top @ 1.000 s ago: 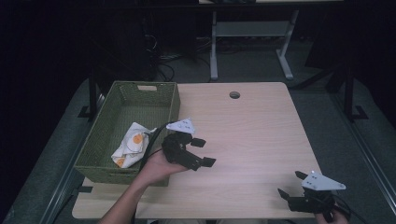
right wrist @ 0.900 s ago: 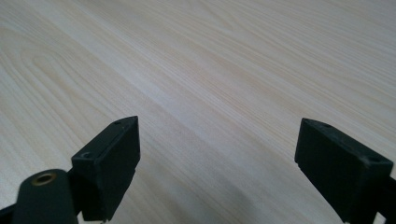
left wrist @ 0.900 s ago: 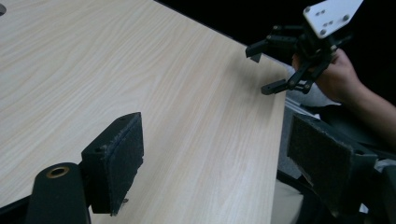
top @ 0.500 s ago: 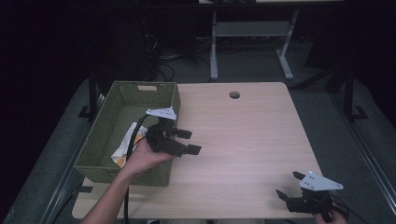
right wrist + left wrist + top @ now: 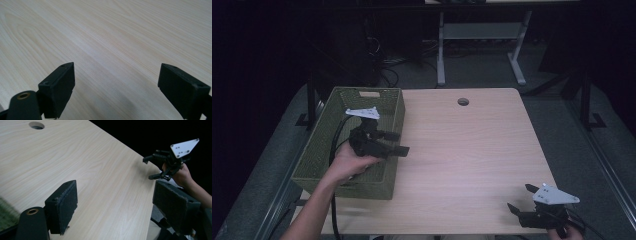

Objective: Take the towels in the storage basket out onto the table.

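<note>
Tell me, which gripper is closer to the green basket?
The left one. The left gripper hangs over the green basket's right rim, jaws open and empty. The right gripper is far off, by the table's near right corner, also open.

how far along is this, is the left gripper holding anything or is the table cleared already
Done, apparently: the tabletop carries nothing loose. In hand: nothing. The left gripper hovers open over the green basket at its right rim, and the right gripper sits open at the near right corner. What lies in the basket is hidden by the hand, so what is left cannot be told.
</note>
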Motion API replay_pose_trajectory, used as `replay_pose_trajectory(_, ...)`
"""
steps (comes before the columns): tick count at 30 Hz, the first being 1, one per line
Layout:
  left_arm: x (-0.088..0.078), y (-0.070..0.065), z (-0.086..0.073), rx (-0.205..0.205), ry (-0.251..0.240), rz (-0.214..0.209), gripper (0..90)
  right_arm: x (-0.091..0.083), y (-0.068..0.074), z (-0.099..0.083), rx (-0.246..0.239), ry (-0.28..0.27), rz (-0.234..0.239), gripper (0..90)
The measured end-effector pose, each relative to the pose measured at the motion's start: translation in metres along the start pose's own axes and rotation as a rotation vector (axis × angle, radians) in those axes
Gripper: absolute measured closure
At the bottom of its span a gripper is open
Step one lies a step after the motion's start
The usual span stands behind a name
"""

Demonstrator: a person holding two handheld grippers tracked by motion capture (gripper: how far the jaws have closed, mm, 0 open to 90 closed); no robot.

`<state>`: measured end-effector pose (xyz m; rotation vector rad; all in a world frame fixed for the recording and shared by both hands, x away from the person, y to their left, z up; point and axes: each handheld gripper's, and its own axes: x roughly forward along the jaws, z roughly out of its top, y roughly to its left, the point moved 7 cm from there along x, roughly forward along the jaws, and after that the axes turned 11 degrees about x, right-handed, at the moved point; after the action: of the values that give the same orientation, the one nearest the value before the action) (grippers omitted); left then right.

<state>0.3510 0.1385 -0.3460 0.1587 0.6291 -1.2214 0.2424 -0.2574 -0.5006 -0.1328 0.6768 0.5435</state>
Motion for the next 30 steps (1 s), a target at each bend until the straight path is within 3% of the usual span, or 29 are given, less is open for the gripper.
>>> replay_pose_trajectory(11,-0.022,0.017,-0.013,-0.044,-0.015,0.035,20.6,0.000,0.001,0.000,0.001,0.001,0.002,13.9)
replay_pose_trajectory(21,-0.045,0.039,-0.030,-0.086,-0.025,0.108,23.1,0.000,0.002,0.000,0.006,-0.001,0.009,13.9)
replay_pose_trajectory(23,-0.049,0.044,-0.035,-0.116,-0.044,0.111,23.1,-0.001,0.002,0.001,0.010,-0.010,0.019,13.9)
replay_pose_trajectory(30,-0.060,0.064,-0.049,-0.166,-0.024,0.176,23.2,-0.002,0.004,0.002,0.010,-0.020,0.027,13.8)
